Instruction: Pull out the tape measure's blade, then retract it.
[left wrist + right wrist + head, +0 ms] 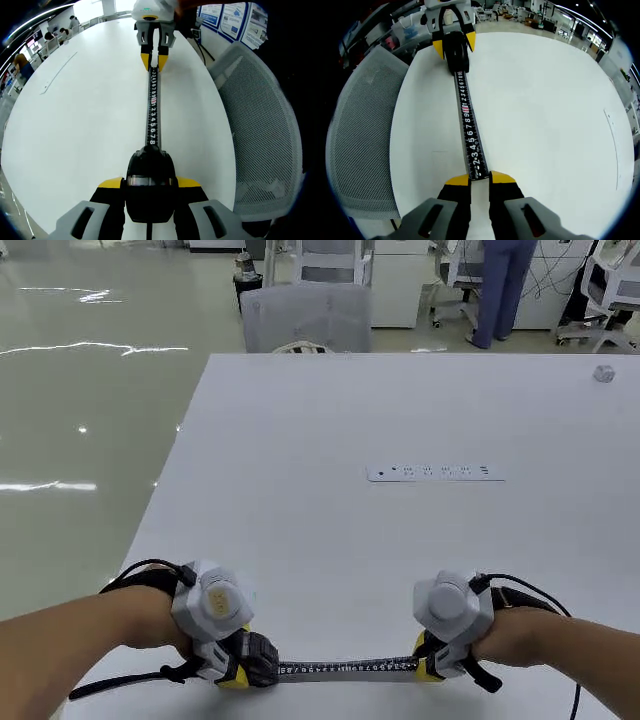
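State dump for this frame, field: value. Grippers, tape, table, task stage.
left gripper: shut on tape measure case
right gripper: shut on the end of the blade
blade: pulled out, straight between the two grippers, numbers facing up
table: white; power strip lies farther off, away from both grippers
stage: blade out, not yet retracted

The blade (345,670) spanned the gap from the tape measure (150,165) in the left gripper's (150,182) jaws to the right gripper's (480,177), barring passage there, a mesh chair (260,125) crowded their near side, and the table (350,540) beyond them lay open to a power strip (435,473).
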The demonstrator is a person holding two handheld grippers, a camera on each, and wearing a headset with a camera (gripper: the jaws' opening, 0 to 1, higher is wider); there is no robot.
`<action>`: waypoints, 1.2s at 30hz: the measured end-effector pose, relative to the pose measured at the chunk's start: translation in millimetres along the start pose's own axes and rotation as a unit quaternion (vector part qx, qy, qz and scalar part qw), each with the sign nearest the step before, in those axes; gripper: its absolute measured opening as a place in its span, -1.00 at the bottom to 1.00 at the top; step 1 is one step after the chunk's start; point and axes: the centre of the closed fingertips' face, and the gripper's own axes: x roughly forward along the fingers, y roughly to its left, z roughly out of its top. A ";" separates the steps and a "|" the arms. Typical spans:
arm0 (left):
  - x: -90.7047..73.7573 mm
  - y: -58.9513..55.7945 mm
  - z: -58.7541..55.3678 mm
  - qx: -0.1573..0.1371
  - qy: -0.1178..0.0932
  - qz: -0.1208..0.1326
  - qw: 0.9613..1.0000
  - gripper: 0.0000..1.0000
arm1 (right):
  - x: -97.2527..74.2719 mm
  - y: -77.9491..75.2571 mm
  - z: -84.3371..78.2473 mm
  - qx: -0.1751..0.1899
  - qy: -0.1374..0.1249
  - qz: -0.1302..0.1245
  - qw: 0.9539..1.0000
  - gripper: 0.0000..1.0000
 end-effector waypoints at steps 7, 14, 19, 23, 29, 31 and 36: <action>0.2 -0.2 -0.3 0.002 0.003 -0.001 1.000 -0.32 | -1.7 -0.2 -5.6 0.004 0.000 -0.001 1.000 -0.77; 0.2 -0.4 -0.3 0.003 0.004 0.001 1.000 -0.32 | -2.1 -0.2 -6.9 0.004 -0.002 -0.001 1.000 -0.77; 0.4 -0.7 -0.2 0.000 0.006 0.001 1.000 -0.32 | -3.4 -1.6 -10.5 0.003 -0.002 -0.001 1.000 -0.77; 0.2 -1.3 -0.1 -0.002 0.005 0.000 1.000 -0.32 | -5.2 -1.2 -11.3 0.003 -0.003 -0.002 1.000 -0.77; 0.2 -1.4 -0.2 -0.002 0.007 0.000 1.000 -0.32 | -6.9 -2.1 -13.0 0.002 -0.006 -0.002 1.000 -0.77; 0.3 -1.4 -0.3 -0.002 0.008 0.000 1.000 -0.32 | -6.9 -2.1 -13.1 0.002 -0.006 -0.002 1.000 -0.77; 0.2 -1.5 -0.7 -0.003 0.011 0.001 1.000 -0.32 | -10.0 -3.2 -15.9 0.002 -0.008 -0.002 1.000 -0.77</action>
